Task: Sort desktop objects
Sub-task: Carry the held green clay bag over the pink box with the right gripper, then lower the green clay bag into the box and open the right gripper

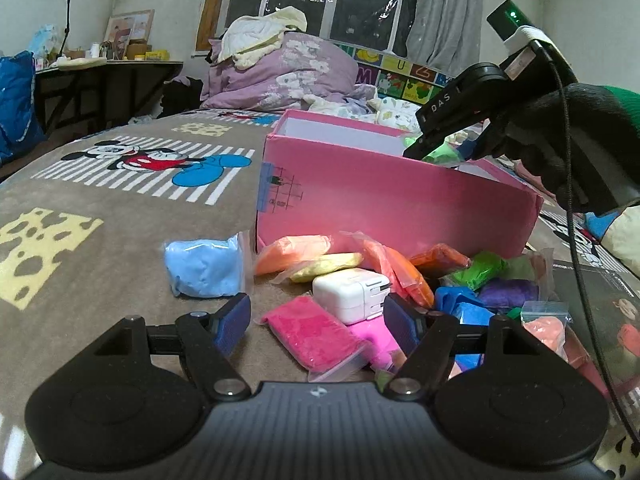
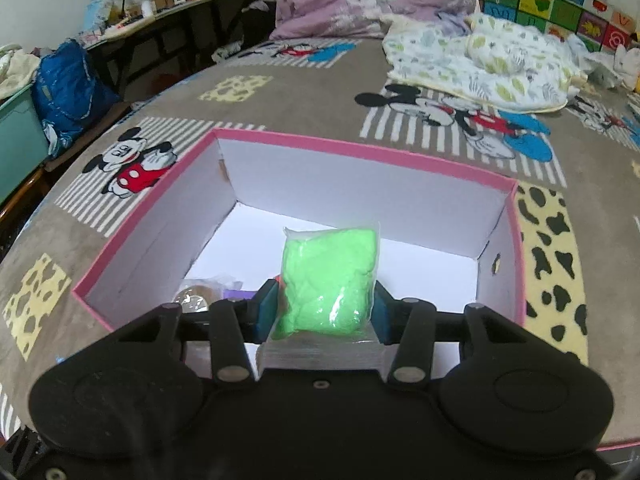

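Observation:
A pink box (image 1: 380,196) with a white inside (image 2: 352,196) stands open on the bed. My right gripper (image 2: 326,308) is shut on a bright green clay bag (image 2: 332,276) and holds it over the box; it also shows in the left wrist view (image 1: 436,148). My left gripper (image 1: 320,320) is open, low over a pile of clay bags, with a pink bag (image 1: 312,332) and a white charger (image 1: 352,292) between its fingers. A light blue bag (image 1: 206,266) lies to the left of the pile.
Orange (image 1: 292,252), yellow (image 1: 328,266), green (image 1: 476,270), purple (image 1: 508,292) and blue (image 1: 460,300) bags lie before the box. A round item (image 2: 196,294) and a purple one (image 2: 238,294) lie in the box. Bedding (image 1: 280,68) is piled behind; a desk (image 1: 100,68) stands far left.

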`<state>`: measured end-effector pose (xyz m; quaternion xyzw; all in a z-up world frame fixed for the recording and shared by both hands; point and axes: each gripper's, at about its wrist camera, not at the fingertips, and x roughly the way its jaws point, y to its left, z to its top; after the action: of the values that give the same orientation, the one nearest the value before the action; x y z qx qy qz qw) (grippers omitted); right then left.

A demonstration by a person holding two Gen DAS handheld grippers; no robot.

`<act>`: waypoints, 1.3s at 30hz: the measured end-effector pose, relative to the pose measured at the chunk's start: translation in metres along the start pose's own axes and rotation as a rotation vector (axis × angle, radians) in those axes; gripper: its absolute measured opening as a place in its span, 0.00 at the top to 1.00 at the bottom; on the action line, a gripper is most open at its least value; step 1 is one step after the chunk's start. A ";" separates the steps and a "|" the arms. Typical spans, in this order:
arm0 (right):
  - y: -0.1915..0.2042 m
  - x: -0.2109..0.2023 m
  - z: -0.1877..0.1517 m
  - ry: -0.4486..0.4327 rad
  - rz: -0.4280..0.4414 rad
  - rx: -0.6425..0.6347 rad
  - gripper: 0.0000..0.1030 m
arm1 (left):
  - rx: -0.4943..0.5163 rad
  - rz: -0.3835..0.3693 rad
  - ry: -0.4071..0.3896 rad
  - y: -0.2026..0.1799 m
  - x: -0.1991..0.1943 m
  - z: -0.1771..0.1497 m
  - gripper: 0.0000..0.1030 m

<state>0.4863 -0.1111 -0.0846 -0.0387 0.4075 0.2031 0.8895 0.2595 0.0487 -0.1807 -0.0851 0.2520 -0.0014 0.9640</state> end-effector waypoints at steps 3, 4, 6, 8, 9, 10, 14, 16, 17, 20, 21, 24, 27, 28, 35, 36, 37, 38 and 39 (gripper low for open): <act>0.001 0.005 0.000 0.018 0.008 0.001 0.54 | -0.010 0.000 0.006 0.002 0.002 0.000 0.30; 0.001 0.007 0.000 0.025 0.008 0.000 0.54 | -0.014 0.000 0.008 0.003 0.002 0.001 0.30; 0.001 0.011 -0.001 0.038 0.007 0.001 0.54 | -0.018 -0.002 0.011 0.004 0.002 0.000 0.30; -0.001 0.015 -0.002 0.053 0.015 0.012 0.54 | -0.016 -0.001 0.013 0.003 0.002 0.000 0.30; -0.001 0.016 -0.002 0.061 0.019 0.018 0.54 | -0.016 -0.001 0.014 0.003 0.002 0.000 0.30; -0.002 0.018 -0.002 0.068 0.019 0.022 0.54 | -0.015 -0.002 0.015 0.003 0.002 0.000 0.30; -0.004 0.022 -0.005 0.084 0.020 0.033 0.53 | -0.014 0.001 0.020 0.003 0.003 0.000 0.30; -0.006 0.021 -0.004 0.080 0.023 0.041 0.53 | -0.015 0.000 0.023 0.003 0.004 0.000 0.30; -0.007 0.020 -0.004 0.078 0.024 0.046 0.53 | -0.014 0.001 0.024 0.003 0.004 -0.001 0.30; -0.007 0.019 -0.004 0.071 0.024 0.042 0.53 | -0.013 0.001 0.027 0.003 0.005 -0.001 0.30; -0.007 0.019 -0.004 0.071 0.027 0.036 0.54 | -0.014 0.002 0.027 0.003 0.005 -0.001 0.30; -0.005 0.021 -0.004 0.078 -0.001 0.015 0.56 | -0.018 0.002 0.029 0.004 0.005 -0.001 0.30; -0.006 0.025 0.000 0.094 -0.016 0.014 0.45 | -0.020 0.005 0.031 0.005 0.006 -0.001 0.30; -0.007 0.028 0.002 0.109 -0.022 0.015 0.35 | -0.021 0.005 0.032 0.005 0.006 -0.001 0.30; -0.004 0.050 0.008 0.200 -0.103 -0.034 0.37 | -0.025 0.006 0.039 0.007 0.008 -0.001 0.30; -0.005 0.053 0.008 0.210 -0.113 -0.036 0.37 | -0.026 0.006 0.039 0.008 0.008 -0.001 0.30; -0.007 0.056 0.008 0.223 -0.111 -0.033 0.38 | -0.027 0.007 0.039 0.008 0.008 -0.001 0.30; -0.009 0.059 0.007 0.236 -0.104 -0.030 0.43 | -0.028 0.007 0.040 0.008 0.009 -0.001 0.30; -0.010 0.062 0.006 0.245 -0.100 -0.030 0.45 | -0.028 0.007 0.041 0.008 0.009 -0.001 0.30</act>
<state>0.5307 -0.0988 -0.1280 -0.0967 0.5076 0.1582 0.8414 0.2663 0.0562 -0.1874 -0.0978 0.2718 0.0039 0.9573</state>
